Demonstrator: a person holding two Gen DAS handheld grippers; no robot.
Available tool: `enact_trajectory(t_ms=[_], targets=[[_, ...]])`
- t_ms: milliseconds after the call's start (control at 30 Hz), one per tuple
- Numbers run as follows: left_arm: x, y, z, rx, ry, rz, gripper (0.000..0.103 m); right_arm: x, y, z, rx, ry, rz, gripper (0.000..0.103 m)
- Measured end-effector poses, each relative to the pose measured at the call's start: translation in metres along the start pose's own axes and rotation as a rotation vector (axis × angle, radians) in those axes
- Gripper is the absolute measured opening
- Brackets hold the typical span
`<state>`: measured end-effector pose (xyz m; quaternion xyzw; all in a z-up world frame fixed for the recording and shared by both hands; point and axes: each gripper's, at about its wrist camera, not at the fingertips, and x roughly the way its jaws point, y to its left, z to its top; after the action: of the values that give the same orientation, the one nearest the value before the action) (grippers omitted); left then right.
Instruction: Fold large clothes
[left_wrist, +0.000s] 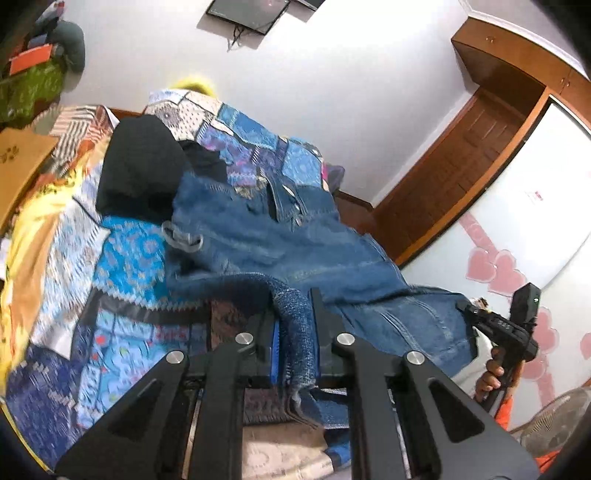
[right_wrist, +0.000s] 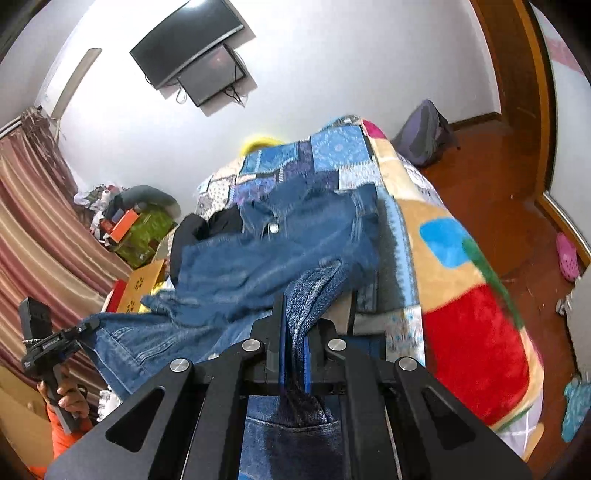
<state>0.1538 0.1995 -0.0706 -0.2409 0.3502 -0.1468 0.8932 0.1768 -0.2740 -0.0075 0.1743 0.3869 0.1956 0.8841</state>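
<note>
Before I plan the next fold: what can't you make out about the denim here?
- Denim garment: type and full outline unclear, blurred in both views.
- Its near hem: cut off behind the left gripper and right gripper.
- Black garment: partly under the denim, left wrist view.

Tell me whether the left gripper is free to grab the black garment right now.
Probably not: the left gripper is shut on the denim garment, and the black garment lies farther up the bed.

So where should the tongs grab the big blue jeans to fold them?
At the hem ends, from the near edge of the bed. The jeans stretch away lengthwise, so the left tongs and right tongs each pinch a near end, spread apart.
</note>
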Motion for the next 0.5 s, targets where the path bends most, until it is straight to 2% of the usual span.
enact_trajectory(t_ms=[133,300,400,500], targets=[[0.025,0.015,0.032,-0.035,-0.014,0.038,0.012,0.017,-0.007,0.024,0.023,-0.001,-0.006,0.006],[0.067,0.043,0.080,-0.068,-0.026,0.116,0.012,0.063,-0.018,0.070,0.039,0.021,-0.041,0.006],[0.106,0.069,0.105,-0.103,-0.005,0.162,0.012,0.111,-0.035,0.097,0.083,0.065,-0.069,0.006],[0.151,0.095,0.119,-0.174,0.039,0.165,0.012,0.160,-0.058,0.109,0.190,0.115,-0.098,0.006]])
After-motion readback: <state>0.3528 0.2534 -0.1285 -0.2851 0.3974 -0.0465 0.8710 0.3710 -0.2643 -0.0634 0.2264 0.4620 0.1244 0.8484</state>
